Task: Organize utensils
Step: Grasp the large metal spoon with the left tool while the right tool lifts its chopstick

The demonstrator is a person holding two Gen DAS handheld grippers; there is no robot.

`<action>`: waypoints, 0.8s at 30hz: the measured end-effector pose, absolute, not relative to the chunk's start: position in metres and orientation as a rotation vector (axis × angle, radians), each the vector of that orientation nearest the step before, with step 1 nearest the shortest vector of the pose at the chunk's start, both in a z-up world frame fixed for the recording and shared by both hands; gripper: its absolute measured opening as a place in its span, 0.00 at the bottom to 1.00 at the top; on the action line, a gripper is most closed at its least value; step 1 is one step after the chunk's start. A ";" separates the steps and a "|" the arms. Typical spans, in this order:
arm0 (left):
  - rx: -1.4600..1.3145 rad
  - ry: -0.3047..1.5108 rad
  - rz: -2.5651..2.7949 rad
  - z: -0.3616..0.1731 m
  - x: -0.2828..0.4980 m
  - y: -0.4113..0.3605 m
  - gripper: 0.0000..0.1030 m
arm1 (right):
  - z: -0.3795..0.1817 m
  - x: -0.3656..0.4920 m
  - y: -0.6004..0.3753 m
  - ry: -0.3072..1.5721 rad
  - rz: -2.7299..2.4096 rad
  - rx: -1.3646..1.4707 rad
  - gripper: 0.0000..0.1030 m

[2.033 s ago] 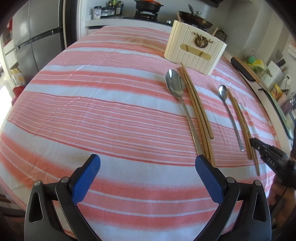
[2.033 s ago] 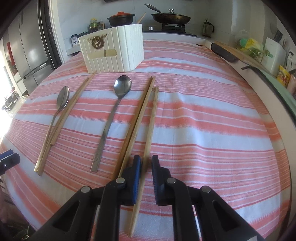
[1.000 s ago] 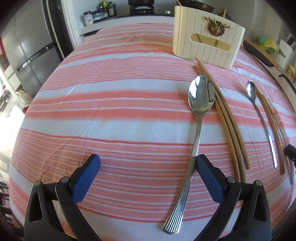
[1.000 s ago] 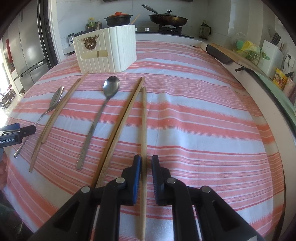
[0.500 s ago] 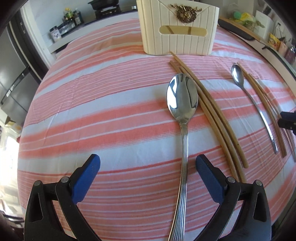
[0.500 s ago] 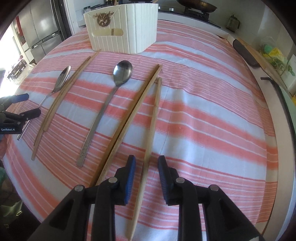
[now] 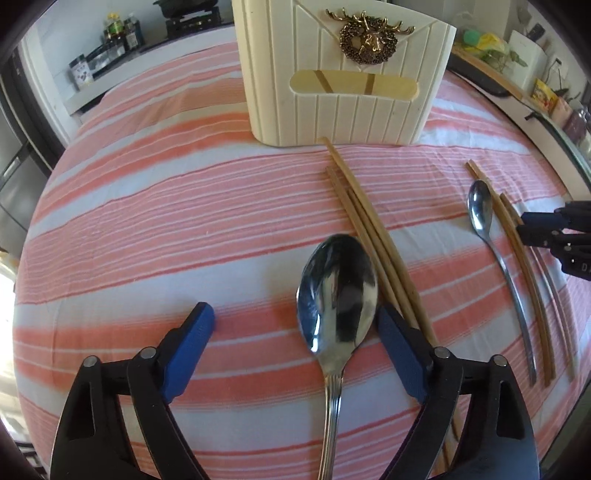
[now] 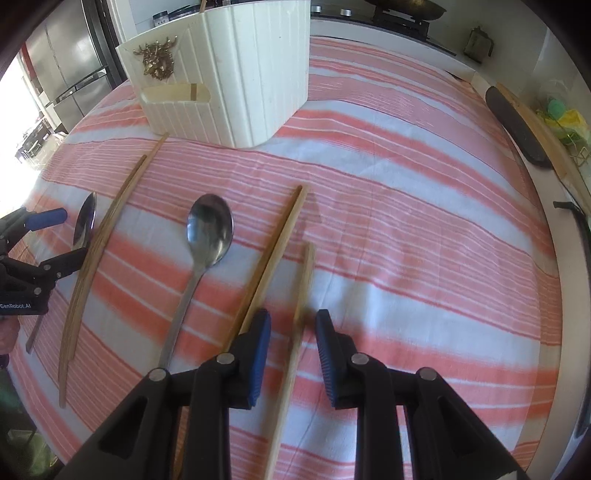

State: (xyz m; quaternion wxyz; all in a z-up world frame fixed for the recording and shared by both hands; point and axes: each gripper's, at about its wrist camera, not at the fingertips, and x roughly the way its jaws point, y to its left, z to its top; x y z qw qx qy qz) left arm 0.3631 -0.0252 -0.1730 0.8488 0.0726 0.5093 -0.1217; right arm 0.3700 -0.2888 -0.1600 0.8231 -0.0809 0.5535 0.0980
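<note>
A large steel spoon (image 7: 338, 291) lies bowl-up on the striped cloth. Its bowl is between the blue pads of my left gripper (image 7: 295, 347), close to the right pad. The jaws are closing, with a wide gap still at the left pad. A pair of wooden chopsticks (image 7: 369, 229) lies beside it, below the cream utensil holder (image 7: 347, 74). My right gripper (image 8: 293, 350) straddles one chopstick (image 8: 304, 280) with a gap at each pad. Its partner chopstick (image 8: 280, 236) and a second spoon (image 8: 210, 229) lie to the left. The holder (image 8: 229, 74) stands behind.
The striped tablecloth (image 8: 406, 221) covers the whole table. A dark board (image 8: 517, 125) lies on the counter along the right edge. A fridge (image 8: 66, 55) stands at the far left, spice jars (image 7: 118, 29) and a stove behind the table.
My left gripper has slid from the spoon's handle up to its bowl and its jaws have narrowed. My right gripper moved forward along the chopstick and its jaws parted from it.
</note>
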 end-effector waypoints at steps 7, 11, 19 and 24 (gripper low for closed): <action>0.211 1.029 -0.316 -0.166 0.356 -0.038 0.40 | -0.159 0.394 -0.298 1.197 0.208 -0.107 0.08; 0.180 0.998 -0.289 -0.154 0.348 -0.026 0.40 | -0.147 0.390 -0.312 1.147 0.209 -0.030 0.08; 0.117 0.825 -0.294 -0.083 0.303 0.001 0.40 | -0.070 0.333 -0.317 0.912 0.262 0.023 0.07; 0.065 0.739 -0.309 -0.048 0.272 0.019 0.40 | -0.024 0.286 -0.309 0.778 0.286 0.006 0.07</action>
